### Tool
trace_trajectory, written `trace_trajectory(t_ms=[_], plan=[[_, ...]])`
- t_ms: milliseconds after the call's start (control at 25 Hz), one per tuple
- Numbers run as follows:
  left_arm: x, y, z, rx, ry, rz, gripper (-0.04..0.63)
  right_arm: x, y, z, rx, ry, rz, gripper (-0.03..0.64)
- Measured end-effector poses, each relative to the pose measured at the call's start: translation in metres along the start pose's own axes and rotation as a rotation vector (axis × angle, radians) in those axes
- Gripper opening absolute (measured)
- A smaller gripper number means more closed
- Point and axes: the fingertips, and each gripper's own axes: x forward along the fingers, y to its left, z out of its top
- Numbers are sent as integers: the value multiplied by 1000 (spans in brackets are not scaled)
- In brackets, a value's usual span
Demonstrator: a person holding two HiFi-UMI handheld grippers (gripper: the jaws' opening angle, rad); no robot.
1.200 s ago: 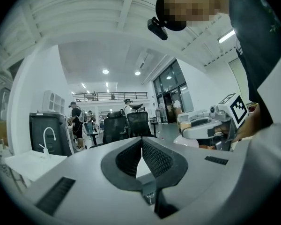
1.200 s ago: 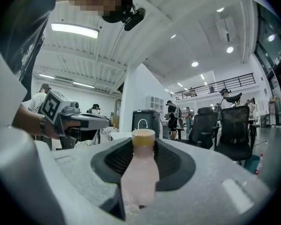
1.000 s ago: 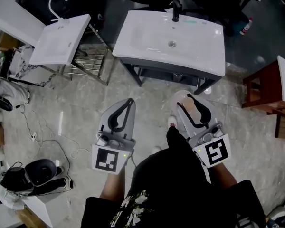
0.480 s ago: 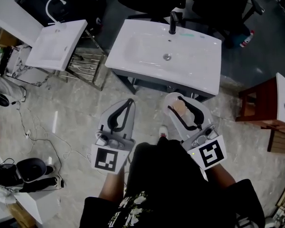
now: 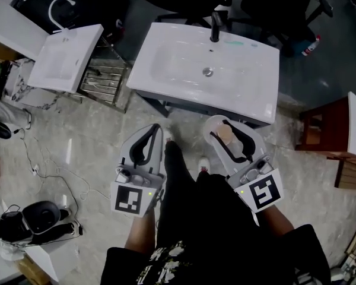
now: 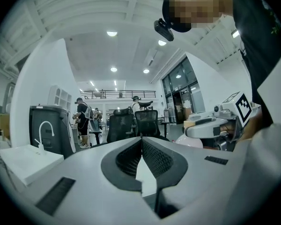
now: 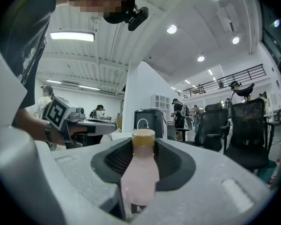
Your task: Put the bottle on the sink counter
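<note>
Pink bottle (image 7: pixel 139 172), cap toward the tips, pinched by right gripper (image 5: pixel 222 126); sink counter (image 5: pixel 255 100) near at twelve o'clock; left gripper (image 5: pixel 156 130) pressed together

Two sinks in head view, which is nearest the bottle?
The big sink with the black faucet, just ahead of the right gripper holding the bottle. The small, white-faucet sink is far left.

The bottle (image 7: pixel 139 172) is pale pink with a tan cap; it sits cap up, clamped between the jaws of the right gripper (image 7: pixel 143 146), just short of the white sink counter (image 5: pixel 249 94), above the floor.
</note>
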Motion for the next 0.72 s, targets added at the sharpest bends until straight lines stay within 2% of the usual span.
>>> trace_trajectory(t_ms=[480,720], plan=[[106,70,-1,9,-18,-143,17,82,-63,-4,4,33,-123,132],[147,119,-7,2,-10,-179,17,141,-84,-6,-1,39,-147,132]])
